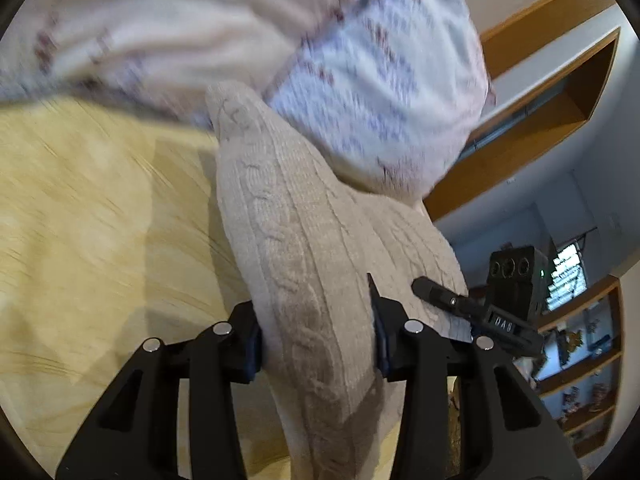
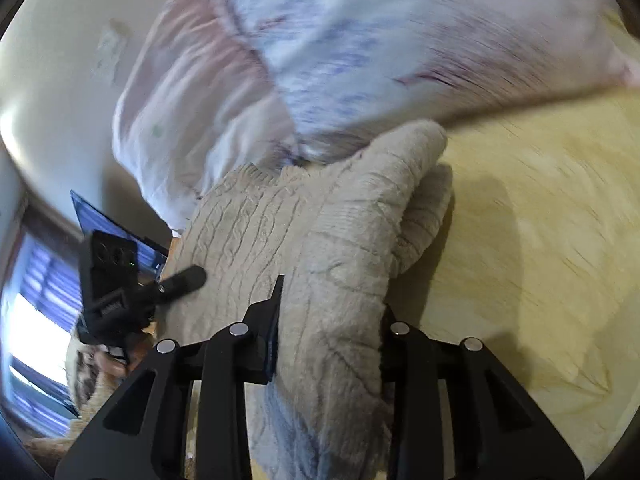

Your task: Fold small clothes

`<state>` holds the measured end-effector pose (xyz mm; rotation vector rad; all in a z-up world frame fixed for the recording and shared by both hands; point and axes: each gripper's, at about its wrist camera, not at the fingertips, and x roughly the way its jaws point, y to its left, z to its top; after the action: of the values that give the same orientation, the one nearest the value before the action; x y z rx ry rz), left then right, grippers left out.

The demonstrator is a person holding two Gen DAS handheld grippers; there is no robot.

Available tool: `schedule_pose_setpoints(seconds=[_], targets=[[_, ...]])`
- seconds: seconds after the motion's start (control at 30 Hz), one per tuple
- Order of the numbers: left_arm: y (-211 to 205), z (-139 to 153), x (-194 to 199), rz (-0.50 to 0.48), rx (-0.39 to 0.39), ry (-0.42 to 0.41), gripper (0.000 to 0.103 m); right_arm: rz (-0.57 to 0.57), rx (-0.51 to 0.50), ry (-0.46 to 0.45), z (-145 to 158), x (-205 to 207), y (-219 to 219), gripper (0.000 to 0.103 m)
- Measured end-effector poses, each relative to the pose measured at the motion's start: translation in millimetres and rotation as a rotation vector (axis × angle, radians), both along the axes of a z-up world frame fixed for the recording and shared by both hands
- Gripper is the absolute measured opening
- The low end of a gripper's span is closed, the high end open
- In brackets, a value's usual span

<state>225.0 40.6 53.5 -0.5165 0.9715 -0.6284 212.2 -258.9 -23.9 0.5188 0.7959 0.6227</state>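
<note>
A beige cable-knit garment (image 1: 296, 240) hangs bunched between both grippers above a yellow bed sheet (image 1: 80, 208). My left gripper (image 1: 316, 336) is shut on a thick fold of the knit. My right gripper (image 2: 330, 332) is shut on another fold of the same knit garment (image 2: 320, 232). The right gripper also shows in the left wrist view (image 1: 440, 296), touching the knit's right side. The left gripper shows in the right wrist view (image 2: 180, 280), against the knit's left side. The garment's lower part is hidden behind the fingers.
A pale patterned pillow (image 1: 360, 60) lies beyond the garment, also in the right wrist view (image 2: 360, 40). The yellow sheet (image 2: 540, 240) spreads to the right. Wooden shelves (image 1: 560, 100) and a bookcase (image 1: 580, 380) stand at right. A window (image 2: 32, 320) and a screen (image 2: 120, 232) are at left.
</note>
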Motion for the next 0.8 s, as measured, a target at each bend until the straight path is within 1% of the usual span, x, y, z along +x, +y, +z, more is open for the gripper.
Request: schedule_pose_setpoints(seconds=[0.07, 0.1, 0.13, 0.17, 0.2, 0.23, 0.27, 0.33, 0.4, 0.43, 0.5, 0.53, 0.57, 0.6, 0.63, 0.7, 0.73, 0.8], targets=[[23.0, 3.8, 1.8, 0.036, 0.003, -0.008, 0.042, -0.003, -0.012, -0.070, 4.6, -0.4, 19.5, 0.032], [30.6, 0.3, 0.8, 0.052, 0.000, 0.001, 0.043, -0.005, -0.016, -0.077, 2.5, 0.4, 25.5, 0.032], [39.9, -9.3, 2.1, 0.077, 0.010, 0.031, 0.044, -0.001, -0.024, -0.058, -4.6, 5.7, 34.7, 0.033], [44.1, -18.3, 3.3, 0.094, 0.033, 0.061, 0.044, 0.009, -0.048, -0.008, -16.1, 14.0, 43.8, 0.033], [47.5, -28.4, 4.1, 0.114, 0.062, 0.098, 0.048, 0.011, -0.069, 0.030, -24.2, 19.2, 47.7, 0.038], [52.9, -41.4, 3.4, 0.136, 0.061, 0.133, 0.052, 0.000, -0.082, 0.062, -35.5, 23.9, 49.7, 0.044], [59.5, -48.0, 0.9, 0.145, 0.007, 0.139, 0.052, 0.000, -0.055, 0.064, -37.4, 23.9, 45.9, 0.044], [67.3, -48.2, -3.4, 0.156, -0.027, 0.143, 0.053, -0.005, -0.026, 0.086, -35.0, 23.5, 35.7, 0.046], [71.6, -38.9, -10.8, 0.175, -0.003, 0.099, 0.053, -0.040, -0.020, 0.063, -28.0, 18.2, 22.3, 0.047], [73.9, -31.3, -15.8, 0.190, 0.026, 0.063, 0.054, -0.067, -0.015, 0.040, -22.5, 15.5, 12.1, 0.048], [73.8, -14.7, -27.0, 0.210, 0.069, -0.013, 0.056, -0.084, 0.013, 0.034, -19.5, 15.6, -0.5, 0.048], [73.3, -7.1, -30.9, 0.205, 0.080, -0.046, 0.057, -0.089, 0.023, 0.038, -20.5, 17.2, -2.2, 0.048], [70.0, 0.0, -34.7, 0.194, 0.094, -0.082, 0.059, -0.090, 0.030, 0.045, -21.3, 19.9, -2.8, 0.048], [64.4, 6.5, -40.8, 0.179, 0.115, -0.119, 0.066, -0.087, 0.030, 0.049, -20.4, 20.8, 2.4, 0.047], [55.0, 14.2, -47.0, 0.153, 0.150, -0.161, 0.073, -0.073, 0.027, 0.050, -21.3, 22.9, 6.5, 0.039], [32.1, 20.4, -55.6, 0.097, 0.210, -0.209, 0.075, -0.054, 0.003, 0.022, -18.9, 24.3, 18.9, 0.016], [25.8, 20.9, -58.3, 0.075, 0.227, -0.219, 0.075, -0.091, -0.042, -0.021, -13.4, 23.0, 22.0, 0.011], [7.1, 21.0, -58.0, 0.041, 0.267, -0.231, 0.076, -0.148, -0.077, -0.035, -10.1, 25.1, 21.8, 0.009]])
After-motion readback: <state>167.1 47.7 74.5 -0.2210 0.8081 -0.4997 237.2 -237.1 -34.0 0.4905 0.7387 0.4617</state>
